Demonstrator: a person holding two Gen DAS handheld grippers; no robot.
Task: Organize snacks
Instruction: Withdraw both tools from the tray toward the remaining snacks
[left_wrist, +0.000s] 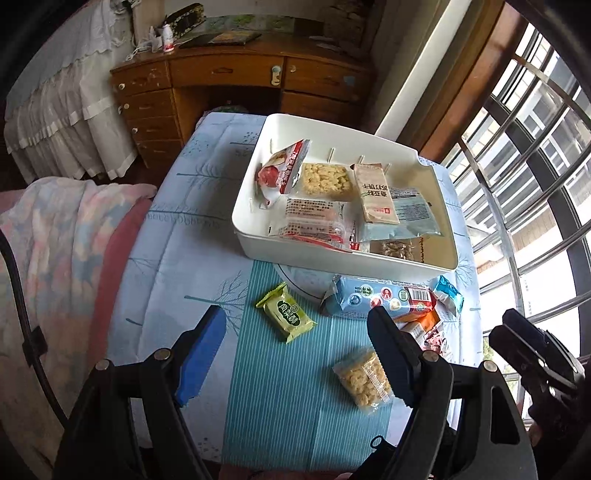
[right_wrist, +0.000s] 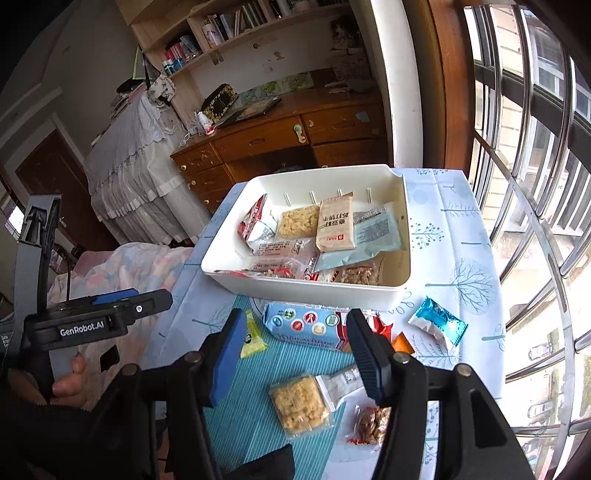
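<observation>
A white bin (left_wrist: 332, 258) (right_wrist: 295, 291) at the back of the table holds several snack packets. In front of it lie a green packet (left_wrist: 286, 314) (right_wrist: 253, 336), a long blue packet (left_wrist: 376, 297) (right_wrist: 306, 325), a clear bag of puffed rice (left_wrist: 364, 380) (right_wrist: 299, 406), a small blue foil packet (left_wrist: 448, 297) (right_wrist: 439, 325) and a nut packet (right_wrist: 369, 424). My left gripper (left_wrist: 295, 317) hovers open above the green packet, holding nothing. My right gripper (right_wrist: 295, 317) hovers open over the blue packet and the rice bag, also holding nothing.
A teal placemat (left_wrist: 280, 406) lies on the pale tree-print tablecloth (right_wrist: 461, 240). A bed with a pastel blanket (left_wrist: 55, 240) borders the table's left. A wooden desk (left_wrist: 229, 77) stands behind, and a barred window (right_wrist: 535, 184) runs along the right.
</observation>
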